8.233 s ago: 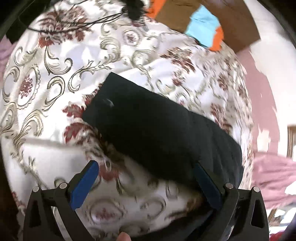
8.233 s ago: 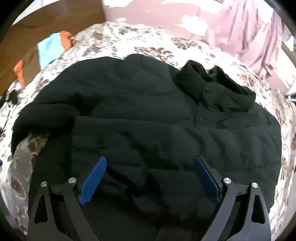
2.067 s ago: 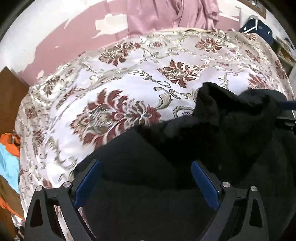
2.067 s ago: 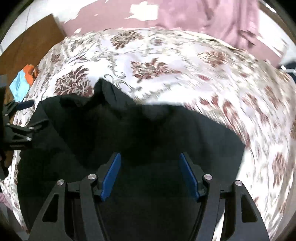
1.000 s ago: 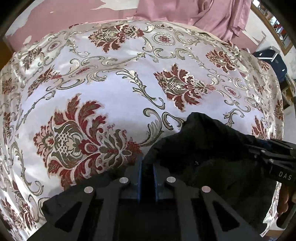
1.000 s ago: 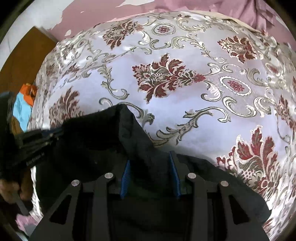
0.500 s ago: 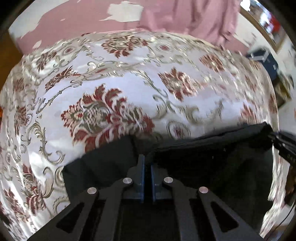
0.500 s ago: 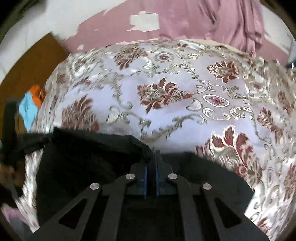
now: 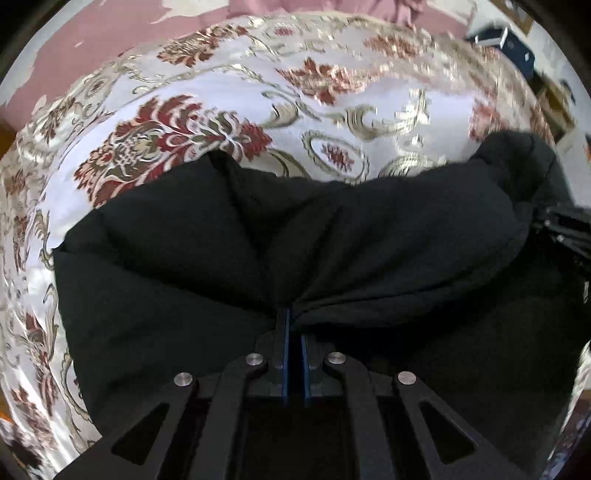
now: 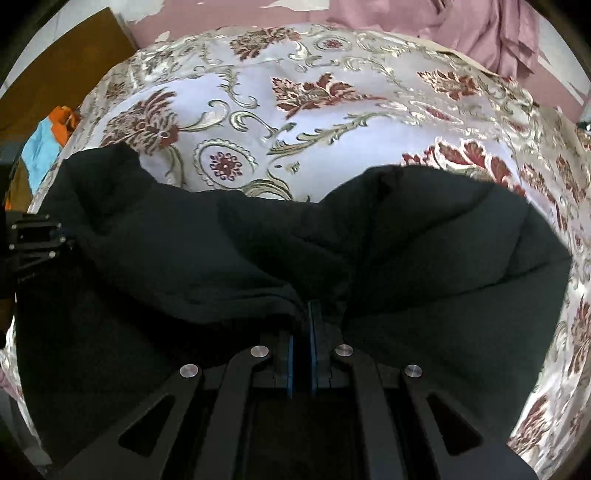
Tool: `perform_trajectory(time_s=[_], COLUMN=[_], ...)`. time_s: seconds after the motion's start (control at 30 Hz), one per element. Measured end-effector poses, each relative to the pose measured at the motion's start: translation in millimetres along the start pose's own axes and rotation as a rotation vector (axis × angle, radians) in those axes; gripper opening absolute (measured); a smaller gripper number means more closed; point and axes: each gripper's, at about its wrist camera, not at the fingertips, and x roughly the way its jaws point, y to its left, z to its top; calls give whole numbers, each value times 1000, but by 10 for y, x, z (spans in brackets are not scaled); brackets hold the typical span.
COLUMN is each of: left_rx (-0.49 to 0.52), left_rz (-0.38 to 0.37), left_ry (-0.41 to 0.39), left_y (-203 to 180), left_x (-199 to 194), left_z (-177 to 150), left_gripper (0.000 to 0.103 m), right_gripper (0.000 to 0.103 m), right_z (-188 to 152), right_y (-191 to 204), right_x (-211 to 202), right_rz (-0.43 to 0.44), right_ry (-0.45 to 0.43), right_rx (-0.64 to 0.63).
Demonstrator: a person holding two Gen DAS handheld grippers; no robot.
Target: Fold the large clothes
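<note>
- I see the bed (image 9: pixel 388 103) spread wide beyond both sets of fingers, covered in a pale cloth with red and gold floral scrollwork.
- My black jacket (image 9: pixel 332 236) lies bunched on that bed right ahead of the fingers, its far edge rumpled into a ridge with the patterned cover showing past it; from the right wrist it (image 10: pixel 424 240) fills the lower half of the view.
- A pink curtain (image 10: pixel 491 33) hangs far beyond the fingers, up and to the right.
- My left gripper (image 9: pixel 293 325) has its blue-lined fingers pressed together on a gathered pinch of the jacket.
- My right gripper (image 10: pixel 302 317) is likewise clamped tight, dark fabric drawn in between the fingers.
- Orange and blue cloth (image 10: pixel 44 140) sits far off to the left of the right fingers.
</note>
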Motion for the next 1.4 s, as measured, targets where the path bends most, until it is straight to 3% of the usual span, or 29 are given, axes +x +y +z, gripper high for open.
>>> perform_trajectory(time_s=[0.2,0.37,0.47,0.6,0.67,0.77,0.83,0.93,1.07,1.17,1.27,1.4], left_rx=[-96,-64,-36,-18,17,98,136,123,146,151,158,142], left_rz=[-145,-200,-191,-255,-280,-253,-220,-212,-124,-75,-47,-40], left_ry=[-47,-202,-221,-152,-107,-27,22,65,100,105,90,58], left_y=[304,349,239,-17,-155,-307,-345,-344,-486,-566,-602,-613], left_x=[-481,-967,-879,-491,-300,-60,62,204,446,618,733,712], left_z=[-46,129,375,534,494,351,266,252,328,350,351,310], left_gripper=[14,16,17,17,17,16,9,9,9,8,8,7], right_gripper=[13,15,15,15,15,15,14,12,12,10,0,0], right_z=[-50,154,385,467,400,235,139,70,88,122,116,36], right_y=[-37,-47,12,240,349,399,357,298,248,174,72,47], right_x=[-448,-783,-760,-378,-206,-52,18,162,359,562,706,778], right_rz=[105,178,218,257,234,189,186,187,187,202,221,235], right_ry=[-61,-105,-125,-26,42,108,142,213,208,230,233,225], right_rx=[14,15,54,51,11,-37,-37,-45,1,67,117,153])
